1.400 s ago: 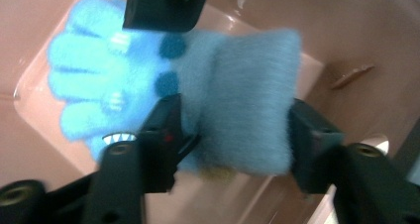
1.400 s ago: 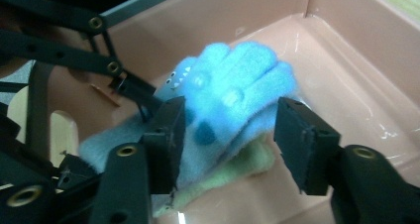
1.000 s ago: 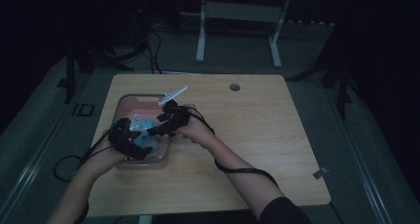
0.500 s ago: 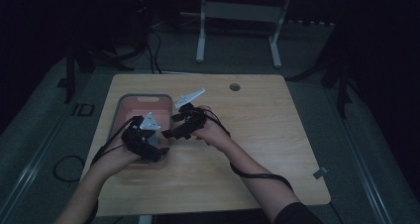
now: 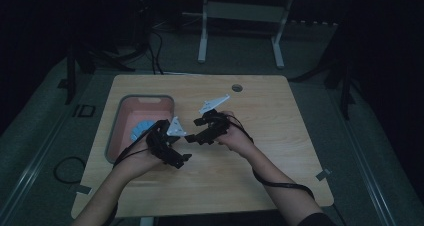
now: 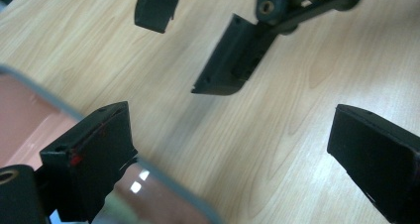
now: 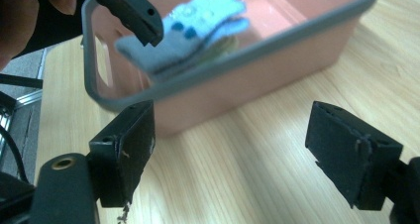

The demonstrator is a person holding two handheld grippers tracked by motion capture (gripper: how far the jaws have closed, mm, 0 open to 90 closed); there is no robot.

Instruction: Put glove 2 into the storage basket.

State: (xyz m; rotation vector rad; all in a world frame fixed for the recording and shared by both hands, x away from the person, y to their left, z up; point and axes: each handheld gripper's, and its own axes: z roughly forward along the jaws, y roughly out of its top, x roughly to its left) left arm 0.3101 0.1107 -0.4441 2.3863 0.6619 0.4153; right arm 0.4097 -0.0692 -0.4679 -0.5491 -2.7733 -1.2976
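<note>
A pink bin (image 5: 116, 132) with a grey rim stands on the left of the wooden table. Inside it lies a folded light-blue cloth (image 5: 142, 130) with darker blue dots, seen again as the cloth (image 7: 198, 26) over the bin wall (image 7: 257, 80). My left gripper (image 5: 175, 151) hovers just right of the bin, open and empty (image 6: 233, 154). My right gripper (image 5: 197, 136) is close beside it over the bare table, facing the bin, also open and empty (image 7: 237, 144). The two grippers point toward each other, tips apart.
The wooden table (image 5: 260, 161) stretches to the right and front of the hands. A small round hole (image 5: 237, 88) sits near its far edge. Cables trail from both grippers toward the table's front. A metal stand (image 5: 240, 16) is on the floor beyond.
Both grippers have lifted out of the bin and moved right, over the table beside it. The blue cloth stays in the bin.
</note>
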